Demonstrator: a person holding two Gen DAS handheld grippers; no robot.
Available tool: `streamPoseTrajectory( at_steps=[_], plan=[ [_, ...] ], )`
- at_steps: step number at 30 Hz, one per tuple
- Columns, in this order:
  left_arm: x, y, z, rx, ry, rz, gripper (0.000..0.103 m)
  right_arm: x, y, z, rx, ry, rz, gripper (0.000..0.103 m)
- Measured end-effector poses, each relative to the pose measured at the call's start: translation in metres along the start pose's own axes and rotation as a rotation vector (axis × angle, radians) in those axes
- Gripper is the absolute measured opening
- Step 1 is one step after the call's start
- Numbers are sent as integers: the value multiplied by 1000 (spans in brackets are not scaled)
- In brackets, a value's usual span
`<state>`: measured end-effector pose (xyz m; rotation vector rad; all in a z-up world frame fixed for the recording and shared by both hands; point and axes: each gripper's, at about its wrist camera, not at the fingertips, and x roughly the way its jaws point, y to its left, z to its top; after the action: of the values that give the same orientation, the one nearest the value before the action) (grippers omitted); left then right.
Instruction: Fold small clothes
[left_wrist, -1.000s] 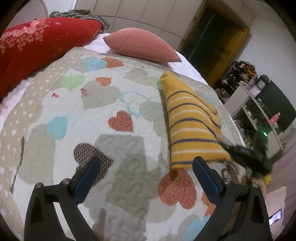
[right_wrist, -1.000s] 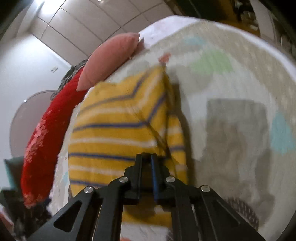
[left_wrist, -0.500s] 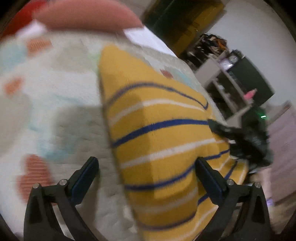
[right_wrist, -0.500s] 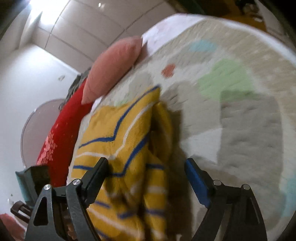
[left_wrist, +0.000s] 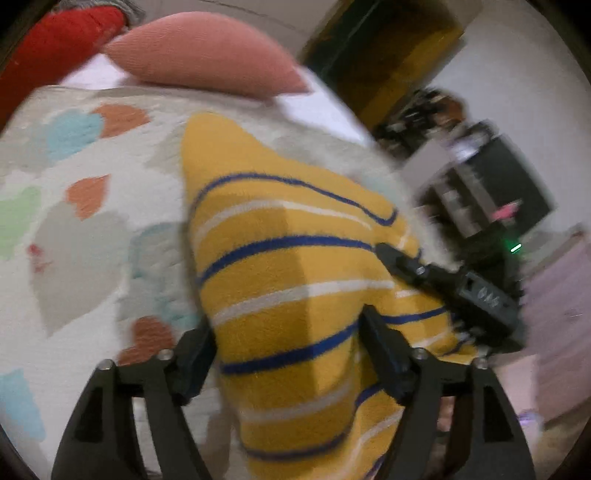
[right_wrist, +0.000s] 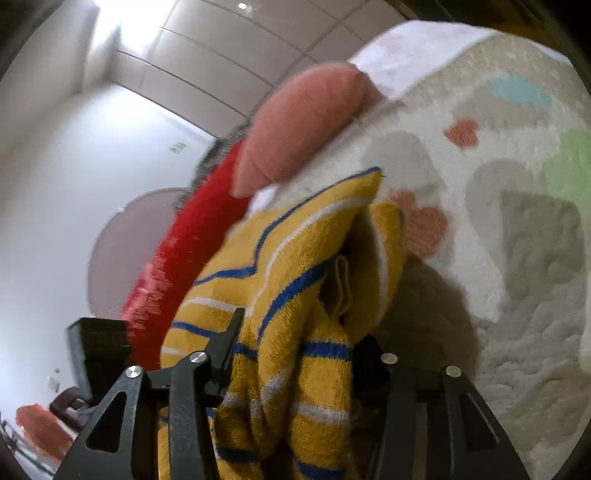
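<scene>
Both our grippers have slid over the striped garment (left_wrist: 295, 280), which now lies between the closing fingers of the left gripper (left_wrist: 286, 354) and right gripper (right_wrist: 295, 354); contact looks unclear through blur, so a partial pinch could drag the folds apart.

no text, label, brand or number can be read in either view. the right gripper (left_wrist: 480, 295), seen from the left wrist camera, bears a small embossed mark on its black body, but it is too blurred to make out.
</scene>
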<state>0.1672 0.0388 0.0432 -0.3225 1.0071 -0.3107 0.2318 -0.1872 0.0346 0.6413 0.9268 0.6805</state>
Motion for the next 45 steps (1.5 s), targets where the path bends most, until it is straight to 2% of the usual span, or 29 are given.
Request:
streamPoseTrajectory(
  at_steps=[1,2,3,4,5,6,8,11,13,15,17,19,21,22,24,26,27,30,32,36,41,45],
  plan=[
    [9,5,-6,4,22,59,77,8,-11,-6,14,20,-81,64],
    [15,11,-12,-1,36,72,84,15,-21,-11,28,37,-143,66],
    [18,18,-20,-30,38,48,87,16,-29,-15,46,34,-130,66],
    [17,23,-26,-64,31,23,87,9,-34,-18,71,3,-93,66],
    [13,25,-30,-93,21,5,87,3,-34,-19,84,-1,-92,68],
    [5,26,-34,-111,5,0,87,-4,-32,-20,87,-5,-103,69],
    [-20,28,-46,-112,-51,15,87,-28,-14,-23,25,-67,-187,69],
    [-59,23,-67,-75,-145,82,87,-63,26,-33,-105,-163,-280,66],
    [-84,20,-82,-66,-198,129,87,-78,55,-39,-183,-206,-289,53],
    [-107,20,-98,-77,-244,153,88,-81,78,-47,-248,-207,-264,51],
    [-127,18,-112,-88,-284,175,88,-64,91,-55,-284,-149,-206,51],
    [-149,14,-126,-96,-338,213,89,-41,83,-66,-262,-82,-223,51],
    [-171,9,-139,-88,-405,272,95,-21,59,-76,-206,-9,-287,49],
    [-182,5,-144,-79,-446,307,97,-19,48,-84,-177,2,-290,49],
    [-197,0,-151,-60,-514,365,103,-38,40,-97,-144,-48,-259,49],
    [-211,-7,-159,-35,-587,428,103,-54,41,-104,-128,-80,-253,51],
    [-216,-12,-161,-14,-630,448,103,-63,43,-109,-123,-96,-254,56],
    [-228,-23,-170,27,-696,458,103,-87,46,-121,-119,-144,-282,64],
    [-234,-31,-175,44,-709,446,103,-105,48,-135,-119,-175,-303,64],
    [-247,-43,-186,60,-728,359,103,-127,55,-160,-113,-219,-309,68],
    [-241,-53,-188,64,-704,406,103,-140,63,-190,-148,-223,-349,70],
    [-216,-54,-188,59,-585,444,103,-145,69,-201,-185,-219,-398,74]
  ],
)
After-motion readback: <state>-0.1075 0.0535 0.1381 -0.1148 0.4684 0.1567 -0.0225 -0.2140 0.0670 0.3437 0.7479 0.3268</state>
